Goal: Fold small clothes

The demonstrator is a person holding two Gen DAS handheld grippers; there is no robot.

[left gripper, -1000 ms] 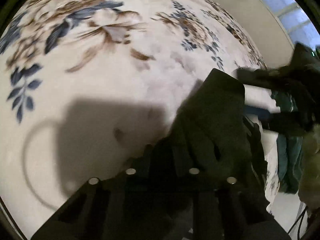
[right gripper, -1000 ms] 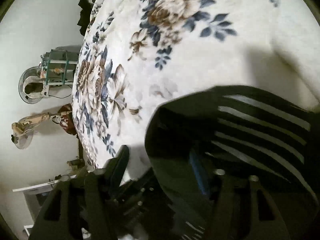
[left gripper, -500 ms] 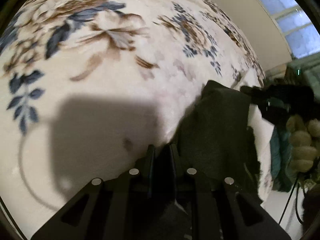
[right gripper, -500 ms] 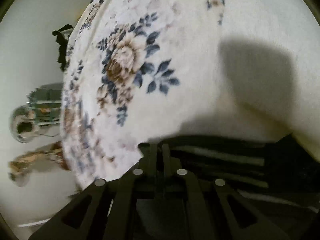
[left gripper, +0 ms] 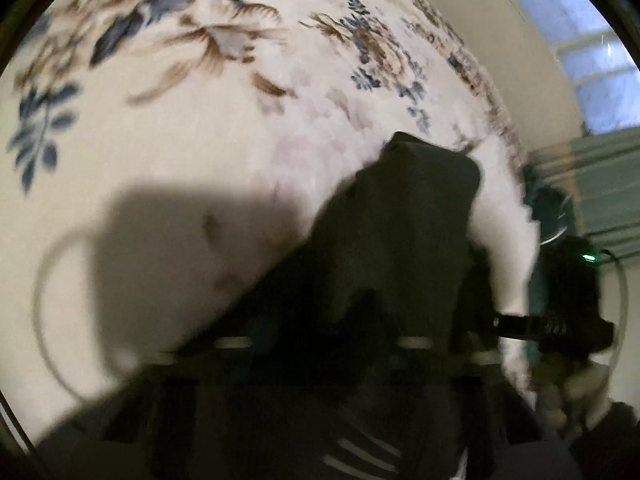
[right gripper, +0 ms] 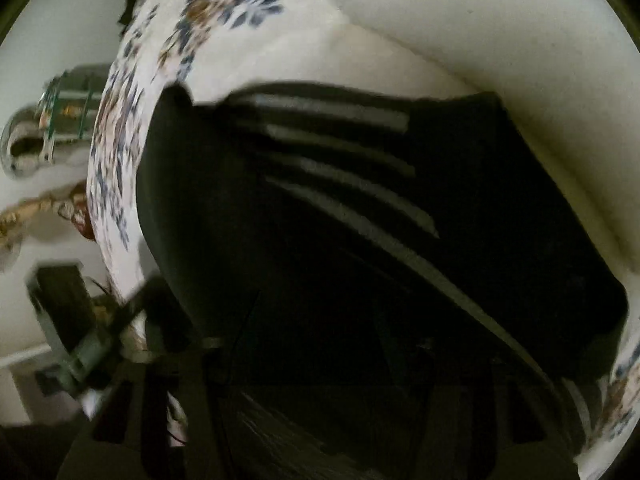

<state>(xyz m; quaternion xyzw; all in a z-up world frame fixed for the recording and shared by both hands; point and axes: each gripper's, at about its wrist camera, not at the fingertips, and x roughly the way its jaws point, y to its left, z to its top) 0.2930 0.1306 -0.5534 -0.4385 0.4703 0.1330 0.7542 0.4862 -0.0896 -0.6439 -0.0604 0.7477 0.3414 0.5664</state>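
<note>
A small black garment with white stripes (right gripper: 360,208) lies on a cream floral blanket (right gripper: 224,12). In the left wrist view the same dark cloth (left gripper: 404,232) drapes over my left gripper (left gripper: 328,320), whose jaws are buried in it. In the right wrist view the garment covers my right gripper (right gripper: 316,364), so its fingers are hidden in dark folds. The other gripper's black body (left gripper: 568,304) shows at the right of the left wrist view, held in a hand.
The floral blanket (left gripper: 200,120) fills the left wrist view, with the gripper's shadow on it. A window (left gripper: 592,64) and teal curtain (left gripper: 600,184) are beyond the bed's edge. Fans and clutter (right gripper: 44,128) stand by a white wall.
Both grippers have lifted and shifted with the black cloth. The garment now covers both grippers' fingers, which showed half a second ago. The views are motion blurred.
</note>
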